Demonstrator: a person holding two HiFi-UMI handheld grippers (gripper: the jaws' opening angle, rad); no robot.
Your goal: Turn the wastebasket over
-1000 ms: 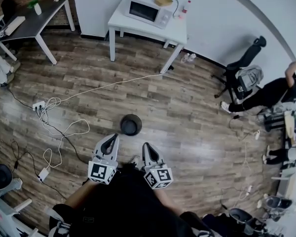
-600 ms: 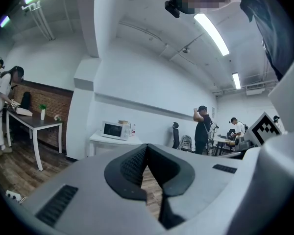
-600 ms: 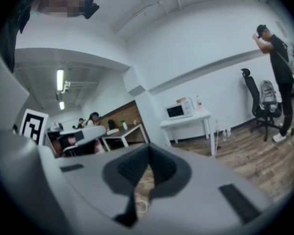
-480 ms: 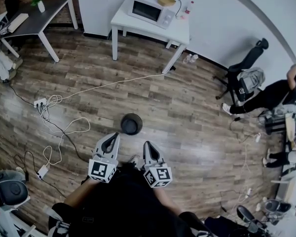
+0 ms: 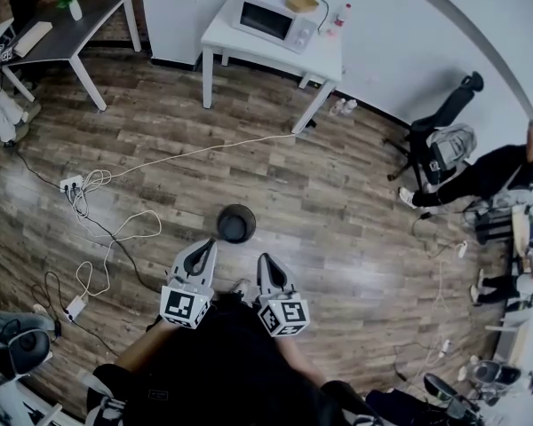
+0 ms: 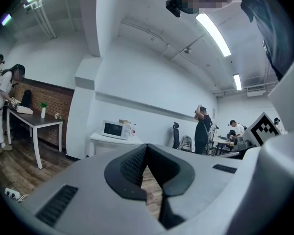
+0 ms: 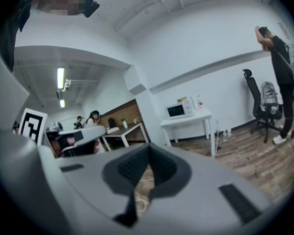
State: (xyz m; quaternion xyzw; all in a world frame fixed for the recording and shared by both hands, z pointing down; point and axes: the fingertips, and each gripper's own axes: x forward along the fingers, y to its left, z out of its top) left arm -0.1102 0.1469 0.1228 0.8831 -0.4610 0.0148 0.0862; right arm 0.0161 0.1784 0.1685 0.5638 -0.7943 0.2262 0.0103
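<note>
A small round black wastebasket (image 5: pixel 236 224) stands on the wooden floor, seen from above in the head view. It sits just ahead of both grippers and touches neither. My left gripper (image 5: pixel 204 245) points at its near left side, tips close to it, jaws shut and empty. To the right, my right gripper (image 5: pixel 265 261) is slightly further back, also shut with nothing held. In the left gripper view the left gripper (image 6: pixel 147 146) has its pads meeting; in the right gripper view the right gripper (image 7: pixel 149 147) does too. Neither gripper view shows the basket.
White cables and a power strip (image 5: pixel 71 185) trail over the floor to the left. A white table (image 5: pixel 324 56) with a microwave (image 5: pixel 271 20) stands ahead, a dark desk (image 5: pixel 67 25) far left. An office chair (image 5: pixel 431 127) and a person (image 5: pixel 493 171) are at the right.
Both grippers and the wastebasket stay where they were. The head view shifts slightly, and the chair at the lower left edge has slid down the picture.
</note>
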